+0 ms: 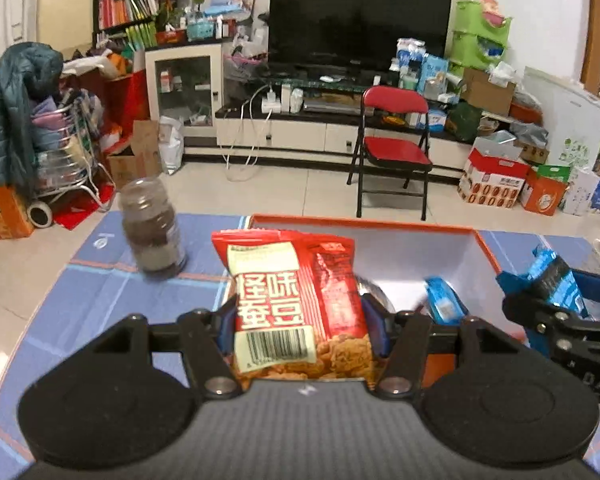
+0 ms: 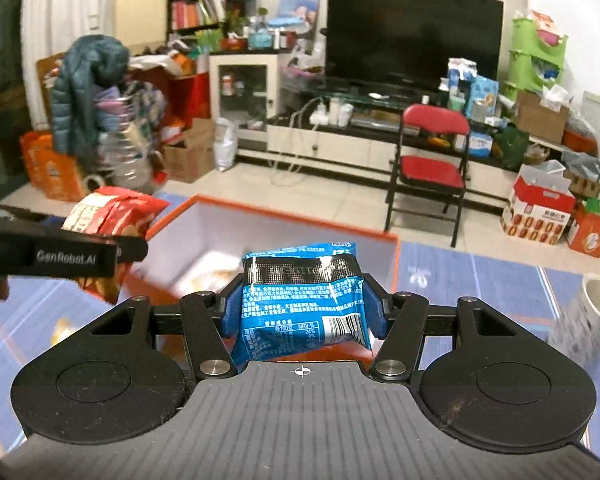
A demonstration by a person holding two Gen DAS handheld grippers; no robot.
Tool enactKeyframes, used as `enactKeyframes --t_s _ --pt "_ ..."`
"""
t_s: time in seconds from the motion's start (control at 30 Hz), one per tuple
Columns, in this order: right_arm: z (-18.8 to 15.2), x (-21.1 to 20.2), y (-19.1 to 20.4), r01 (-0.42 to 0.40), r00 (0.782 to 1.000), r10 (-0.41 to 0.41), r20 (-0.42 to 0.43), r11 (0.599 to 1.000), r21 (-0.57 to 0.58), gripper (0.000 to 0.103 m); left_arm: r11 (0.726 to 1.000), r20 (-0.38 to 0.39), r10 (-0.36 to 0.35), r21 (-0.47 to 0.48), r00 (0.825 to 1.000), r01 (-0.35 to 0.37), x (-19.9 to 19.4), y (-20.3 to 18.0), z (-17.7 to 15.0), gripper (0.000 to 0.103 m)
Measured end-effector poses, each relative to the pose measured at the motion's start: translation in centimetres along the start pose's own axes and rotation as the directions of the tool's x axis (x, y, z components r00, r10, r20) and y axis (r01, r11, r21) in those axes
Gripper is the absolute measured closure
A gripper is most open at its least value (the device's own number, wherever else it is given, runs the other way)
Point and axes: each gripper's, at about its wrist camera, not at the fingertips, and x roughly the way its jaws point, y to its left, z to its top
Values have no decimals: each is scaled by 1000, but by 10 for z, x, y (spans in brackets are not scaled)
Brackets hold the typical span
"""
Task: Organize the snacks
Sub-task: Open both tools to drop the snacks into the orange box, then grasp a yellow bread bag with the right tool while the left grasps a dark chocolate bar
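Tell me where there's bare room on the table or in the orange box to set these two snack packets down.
The orange box has bare white floor toward its far wall; a blue packet and a pale snack sit at the near end. The blue tablecloth is bare between the jar and the near edge. On the right, it is free between the box and the white cup.

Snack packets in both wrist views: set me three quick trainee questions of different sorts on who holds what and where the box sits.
1. True or false: the left tongs are shut on the red packet.
2. What colour is the packet in the right tongs?
3. Which stands on the blue cloth to the left of the orange box in the left wrist view? A: a jar. B: a kettle. C: a bowl of fruit.

Key: 1 true; 2 blue; 3 A.
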Motion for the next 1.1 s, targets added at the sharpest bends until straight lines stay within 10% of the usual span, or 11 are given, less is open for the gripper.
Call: enactKeyframes --t_s 0.27,0.57,0.77,0.97,1.1 --pt "21 93 -10 69 994 -67 -82 997 18 51 998 -41 16 65 999 -13 74 3 18 25" --pt "-23 -12 -41 114 991 -119 56 990 78 44 1000 43 -21 2 999 21 -14 54 -22 6" --pt "-99 -83 -78 239 970 -245 -1 948 212 35 997 -8 1 -79 1000 -2 -66 78 -93 6" --pt "-143 -60 -91 265 964 -242 -111 905 333 37 988 -30 3 -156 1000 -8 -85 78 -134 6" --pt "-149 -28 -91 270 961 -235 -146 911 311 40 990 8 -140 24 990 140 -99 46 -163 6"
